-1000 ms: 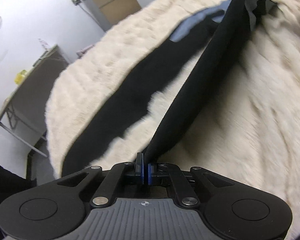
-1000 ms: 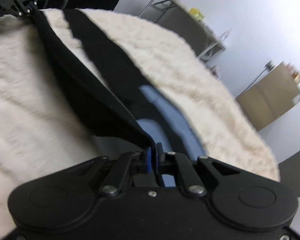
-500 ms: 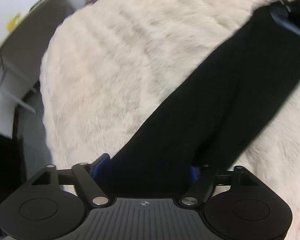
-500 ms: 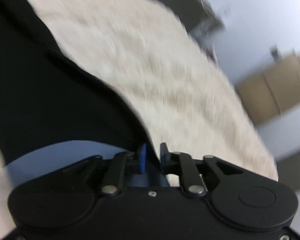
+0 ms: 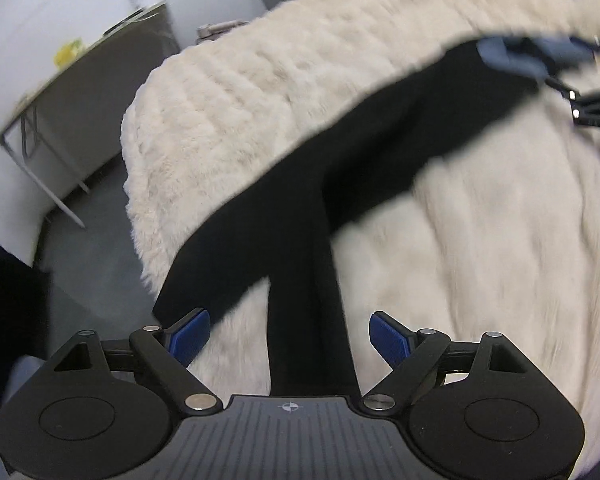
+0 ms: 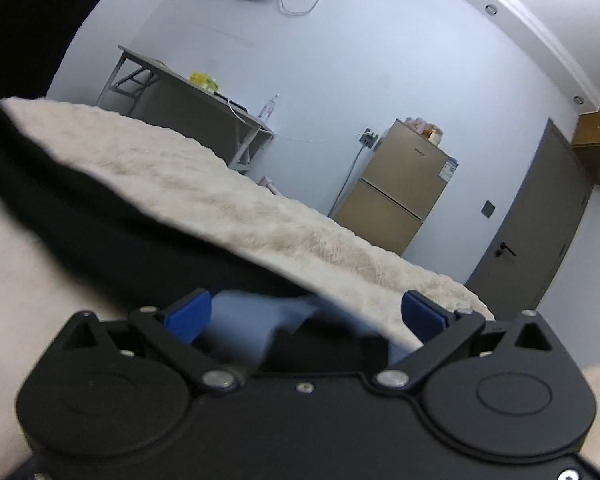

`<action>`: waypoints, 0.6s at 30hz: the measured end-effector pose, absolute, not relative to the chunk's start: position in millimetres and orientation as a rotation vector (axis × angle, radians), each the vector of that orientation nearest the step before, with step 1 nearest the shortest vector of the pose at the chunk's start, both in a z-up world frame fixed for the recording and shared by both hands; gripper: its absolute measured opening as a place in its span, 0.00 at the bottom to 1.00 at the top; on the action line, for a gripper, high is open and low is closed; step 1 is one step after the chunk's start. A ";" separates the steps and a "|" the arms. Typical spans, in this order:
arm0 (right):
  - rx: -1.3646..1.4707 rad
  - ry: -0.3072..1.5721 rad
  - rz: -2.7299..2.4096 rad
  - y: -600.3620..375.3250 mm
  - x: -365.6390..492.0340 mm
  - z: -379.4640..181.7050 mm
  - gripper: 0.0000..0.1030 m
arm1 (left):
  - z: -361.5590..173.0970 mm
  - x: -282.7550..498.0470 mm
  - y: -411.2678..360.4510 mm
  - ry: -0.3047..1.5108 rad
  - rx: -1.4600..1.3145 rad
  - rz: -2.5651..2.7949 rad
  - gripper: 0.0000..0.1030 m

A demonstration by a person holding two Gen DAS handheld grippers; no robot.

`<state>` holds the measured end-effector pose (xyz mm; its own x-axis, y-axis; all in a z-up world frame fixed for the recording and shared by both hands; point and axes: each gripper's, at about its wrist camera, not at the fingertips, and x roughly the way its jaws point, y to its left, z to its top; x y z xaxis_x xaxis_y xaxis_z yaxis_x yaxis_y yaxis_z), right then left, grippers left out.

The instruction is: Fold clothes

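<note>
Left wrist view looks down on a cream fluffy blanket (image 5: 480,280) that covers the whole surface; I cannot tell what is under it. A pair of black trousers (image 5: 364,136) lies flat on this blanket, with the legs toward the left gripper (image 5: 288,334) and the blue waistband (image 5: 516,56) at the far end, near the right gripper (image 5: 592,96). Beside the blanket stands a grey folding counter (image 5: 100,92) against a white wall, with something yellow on it, and the floor is grey. In the right wrist view the room shows also a bronze-coloured fridge (image 6: 396,196), a grey door (image 6: 536,232) and a white cable on the wall.

The fingers of both grippers have just been opening. A second ago each gripper pinched the trousers and held one part of them stretched above the blanket; now the cloth lies down and is released. One trouser leg passes between the open left blue pads (image 5: 190,332) without touching them. The right gripper (image 6: 306,312) is open wide, and the blue waistband lies between its fingers; it looks not pressed.
</note>
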<state>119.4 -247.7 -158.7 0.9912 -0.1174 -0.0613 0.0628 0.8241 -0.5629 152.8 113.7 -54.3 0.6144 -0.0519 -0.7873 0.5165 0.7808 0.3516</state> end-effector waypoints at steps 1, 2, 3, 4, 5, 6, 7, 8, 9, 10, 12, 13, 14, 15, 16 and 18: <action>-0.644 0.072 -0.095 -243.3 116.1 -171.5 1.00 | -62.0 151.4 113.6 0.868 0.616 -0.339 0.80; -0.737 0.032 -0.118 -234.8 112.7 -190.4 1.00 | -70.4 149.8 113.1 0.882 0.624 -0.331 0.77; -0.755 0.024 -0.123 -231.9 113.0 -192.3 1.00 | -75.4 148.9 114.1 0.893 0.624 -0.332 0.71; -0.802 0.007 -0.131 -226.5 116.3 -201.5 1.00 | -78.9 148.3 115.8 0.902 0.622 -0.337 0.46; -0.837 0.002 -0.130 -222.6 121.9 -209.7 1.00 | -82.1 149.6 118.0 0.911 0.619 -0.340 0.16; -0.850 -0.005 -0.130 -220.8 124.7 -213.9 1.00 | -81.5 154.2 121.4 0.916 0.607 -0.343 0.08; -0.866 -0.026 -0.136 -219.5 127.4 -219.4 1.00 | -78.9 160.0 125.3 0.920 0.591 -0.345 0.07; -0.879 -0.045 -0.143 -218.4 128.7 -223.1 1.00 | -72.0 165.3 131.2 0.918 0.564 -0.354 0.06; -0.883 -0.050 -0.145 -217.4 129.5 -224.7 1.00 | -64.2 167.8 136.0 0.914 0.543 -0.359 0.06; -0.886 -0.057 -0.146 -217.4 131.8 -226.9 1.00 | -52.8 176.8 144.7 0.914 0.512 -0.360 0.06; -0.890 -0.063 -0.148 -216.2 132.9 -228.1 1.00 | -28.1 203.5 167.5 0.919 0.436 -0.358 0.06; -0.893 -0.065 -0.148 -216.4 134.7 -229.4 1.00 | -22.3 215.3 176.8 0.927 0.404 -0.360 0.06; -0.894 -0.065 -0.149 -216.3 134.1 -229.0 1.00 | -15.9 232.6 189.9 0.945 0.356 -0.366 0.06; -0.895 -0.066 -0.149 -216.1 133.3 -228.6 1.00 | -12.1 246.1 199.9 0.961 0.319 -0.367 0.06; -0.897 -0.067 -0.150 -216.0 132.8 -228.2 1.00 | -12.1 261.2 211.2 0.992 0.271 -0.372 0.07; -0.901 -0.069 -0.151 -215.2 133.9 -228.7 1.00 | -14.1 297.5 238.9 1.074 0.146 -0.389 0.11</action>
<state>133.9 -215.2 -228.7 0.9871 -0.1021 0.1230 0.1598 0.6114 -0.7750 297.5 238.9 -14.1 0.4164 -0.2385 -0.8773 0.3790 0.9227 -0.0710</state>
